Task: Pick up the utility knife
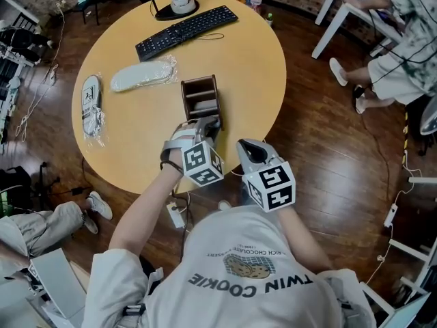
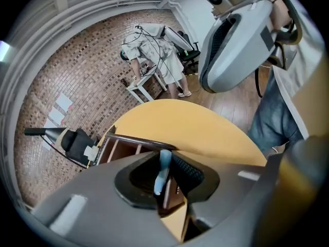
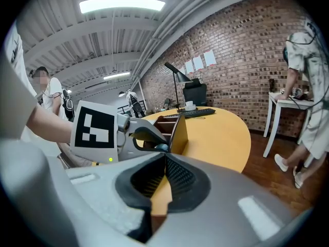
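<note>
The grasp looks made, but the lift does not look finished. The left gripper [image 2: 167, 159] has its jaws closed on a slim pale-blue thing standing upright between the pads, which I take to be the knife [image 2: 163, 171]. The head view puts this gripper [image 1: 208, 124] at the near end of the brown box [image 1: 200, 94], which stands on the round surface [image 1: 239, 60] close to its near edge. The knife therefore seems to be in, or just above, the box's nearest compartment. Its lower end is lost in the dark between the jaws, so I cannot tell whether it has come clear of the box. From the right gripper view, a bit of blue shows at the left jaws, right against the box wall, which agrees with that. The right gripper [image 3: 164, 158] has its jaws shut together with nothing between them. In the head view it [image 1: 247, 144] hangs just off the surface's edge, beside the left one, and takes no part. What is left, as I judge it, is to raise the knife straight up and free of the box.
</note>
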A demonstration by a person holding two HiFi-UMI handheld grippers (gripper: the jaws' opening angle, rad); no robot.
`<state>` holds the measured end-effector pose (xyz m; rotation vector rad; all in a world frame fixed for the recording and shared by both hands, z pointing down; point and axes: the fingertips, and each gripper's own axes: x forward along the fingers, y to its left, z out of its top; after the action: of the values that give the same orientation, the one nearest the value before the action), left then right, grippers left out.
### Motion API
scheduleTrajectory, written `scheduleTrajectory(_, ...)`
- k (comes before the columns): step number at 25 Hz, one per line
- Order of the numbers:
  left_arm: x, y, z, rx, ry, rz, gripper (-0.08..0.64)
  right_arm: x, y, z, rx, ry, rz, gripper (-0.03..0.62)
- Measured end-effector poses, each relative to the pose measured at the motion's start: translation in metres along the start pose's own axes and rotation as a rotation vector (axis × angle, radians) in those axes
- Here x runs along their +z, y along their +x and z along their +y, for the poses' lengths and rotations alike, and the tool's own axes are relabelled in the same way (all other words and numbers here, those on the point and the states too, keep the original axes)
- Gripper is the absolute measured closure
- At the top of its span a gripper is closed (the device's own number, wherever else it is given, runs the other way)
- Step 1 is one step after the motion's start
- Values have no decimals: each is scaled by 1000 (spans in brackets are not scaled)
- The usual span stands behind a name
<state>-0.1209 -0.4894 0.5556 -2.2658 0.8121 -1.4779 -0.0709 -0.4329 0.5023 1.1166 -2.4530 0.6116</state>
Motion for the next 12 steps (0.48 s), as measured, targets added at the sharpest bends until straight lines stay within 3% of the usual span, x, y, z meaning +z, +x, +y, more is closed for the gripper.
scheduleTrajectory(12, 4, -29, 11, 65, -12, -65, 488, 3, -1, 20, 16, -18, -16, 592)
